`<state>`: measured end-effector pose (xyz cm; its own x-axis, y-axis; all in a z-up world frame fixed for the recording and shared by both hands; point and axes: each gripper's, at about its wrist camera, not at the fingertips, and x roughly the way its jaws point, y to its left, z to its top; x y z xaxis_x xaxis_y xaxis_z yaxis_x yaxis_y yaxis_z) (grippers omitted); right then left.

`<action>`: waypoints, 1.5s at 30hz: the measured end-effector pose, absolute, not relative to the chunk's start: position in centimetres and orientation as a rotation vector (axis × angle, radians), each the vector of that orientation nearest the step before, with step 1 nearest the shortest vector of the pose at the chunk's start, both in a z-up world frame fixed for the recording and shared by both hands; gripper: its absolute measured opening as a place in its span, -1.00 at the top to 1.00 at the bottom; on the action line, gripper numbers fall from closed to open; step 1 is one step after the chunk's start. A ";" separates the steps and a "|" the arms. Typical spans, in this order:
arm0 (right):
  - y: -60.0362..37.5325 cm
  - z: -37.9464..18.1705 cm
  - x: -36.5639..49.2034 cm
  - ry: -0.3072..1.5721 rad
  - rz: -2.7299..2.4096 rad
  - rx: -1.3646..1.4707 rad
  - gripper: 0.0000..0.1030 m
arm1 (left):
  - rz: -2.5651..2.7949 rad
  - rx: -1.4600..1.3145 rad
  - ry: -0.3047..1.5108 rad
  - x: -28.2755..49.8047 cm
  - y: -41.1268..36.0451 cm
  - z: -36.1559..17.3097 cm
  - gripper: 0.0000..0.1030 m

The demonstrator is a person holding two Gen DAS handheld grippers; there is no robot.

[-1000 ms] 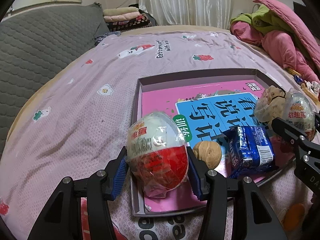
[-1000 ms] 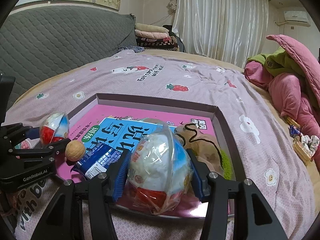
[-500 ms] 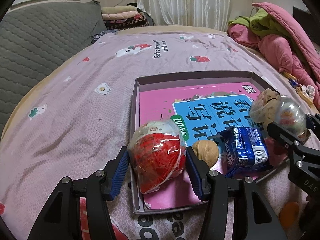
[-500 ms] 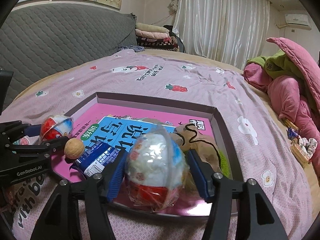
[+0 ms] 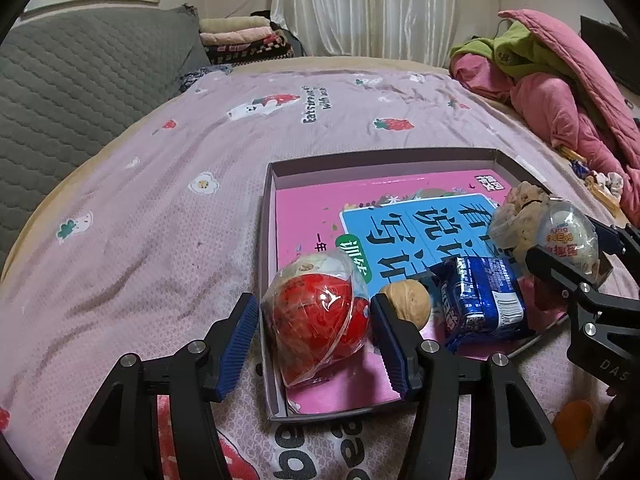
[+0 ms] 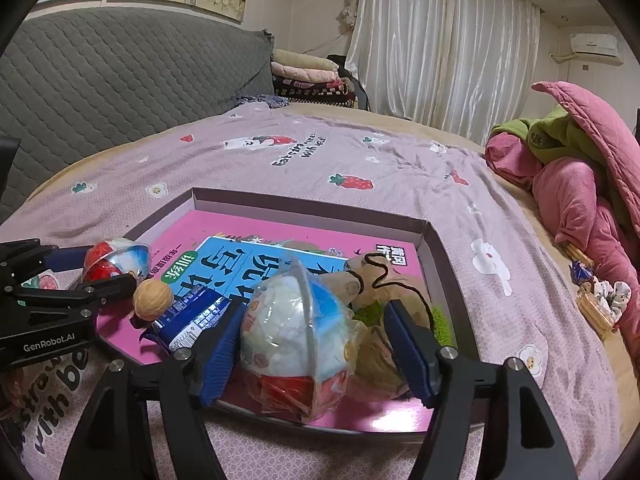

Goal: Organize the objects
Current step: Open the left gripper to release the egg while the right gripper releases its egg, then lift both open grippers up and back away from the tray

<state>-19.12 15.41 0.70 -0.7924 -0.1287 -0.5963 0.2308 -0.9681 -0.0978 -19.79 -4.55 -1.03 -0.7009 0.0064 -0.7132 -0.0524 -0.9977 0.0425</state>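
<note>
Shallow tray point(image 5: 269, 240) on a pink bedspread point(image 5: 160, 208), lined by a pink-and-blue book point(image 5: 400, 216). The left gripper point(image 5: 314, 322) stands open around a red-and-white wrapped egg point(image 5: 320, 316) in the tray's near-left corner. The right gripper point(image 6: 316, 340) is likewise open, its pads apart from a second wrapped egg point(image 6: 298, 340). Between them lie a walnut point(image 5: 405, 305) and a blue packet point(image 5: 482, 304).
</note>
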 end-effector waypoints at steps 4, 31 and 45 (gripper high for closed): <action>15.5 0.7 -19.1 0.250 -2.798 0.907 -0.36 | 2.870 -1.194 0.089 -19.7 -4.5 -0.9 -0.16; 16.1 1.5 -18.4 0.251 -2.826 0.859 -0.37 | 2.895 -1.134 0.051 -19.1 -3.6 0.6 -0.31; 16.3 2.2 -17.9 0.243 -2.845 0.814 -0.41 | 2.924 -1.079 -0.007 -18.6 -3.8 1.6 -0.41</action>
<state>-17.92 16.34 2.20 -0.8359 -0.1199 -0.5356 0.2089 -0.9719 -0.1084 -18.56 -3.83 1.58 -0.7601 0.0245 -0.6493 -0.0214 -0.9997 -0.0127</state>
